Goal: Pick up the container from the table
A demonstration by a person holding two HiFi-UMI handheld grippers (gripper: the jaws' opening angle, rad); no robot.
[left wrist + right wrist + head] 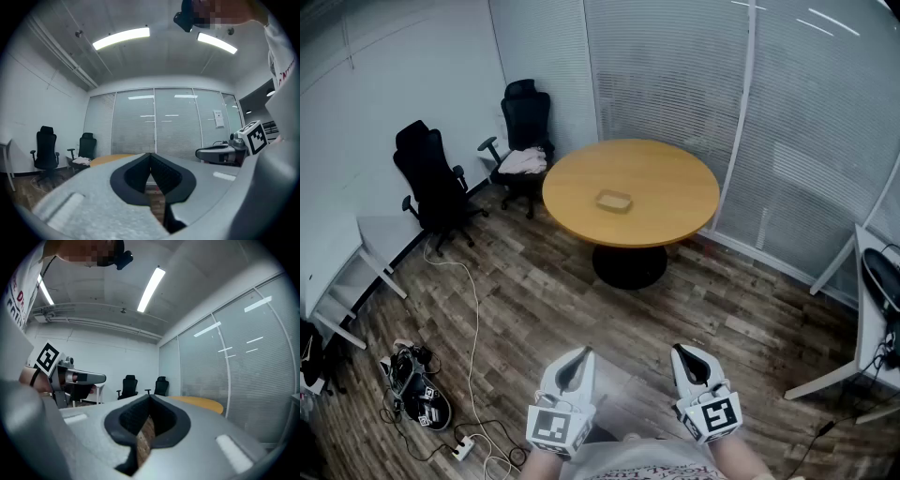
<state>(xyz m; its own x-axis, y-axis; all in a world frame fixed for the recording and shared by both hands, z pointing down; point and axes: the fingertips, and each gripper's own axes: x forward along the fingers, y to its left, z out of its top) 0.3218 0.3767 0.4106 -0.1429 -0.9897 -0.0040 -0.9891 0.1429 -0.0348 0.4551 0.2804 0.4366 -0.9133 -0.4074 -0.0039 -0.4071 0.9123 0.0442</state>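
Observation:
A small clear shallow container (pixel 614 201) lies near the middle of the round wooden table (pixel 675 178) in the head view, far ahead of both grippers. My left gripper (pixel 577 356) is held low at the bottom of that view, over the wood floor, its jaws closed tip to tip with nothing in them. The right gripper (pixel 682 354) hangs beside it, also shut and empty. In the left gripper view the jaws (pixel 150 155) meet, with the table's edge (pixel 105 160) behind. The right gripper view shows closed jaws (pixel 150 398) and the table (pixel 199 403) at right.
Two black office chairs (pixel 439 184) (pixel 525 127) stand at the left; one carries a light cloth. A white desk (pixel 366 253) sits at far left, another white table (pixel 872 309) at right. Cables and gear (pixel 417 389) lie on the floor. Glass walls with blinds (pixel 750 112) stand behind the table.

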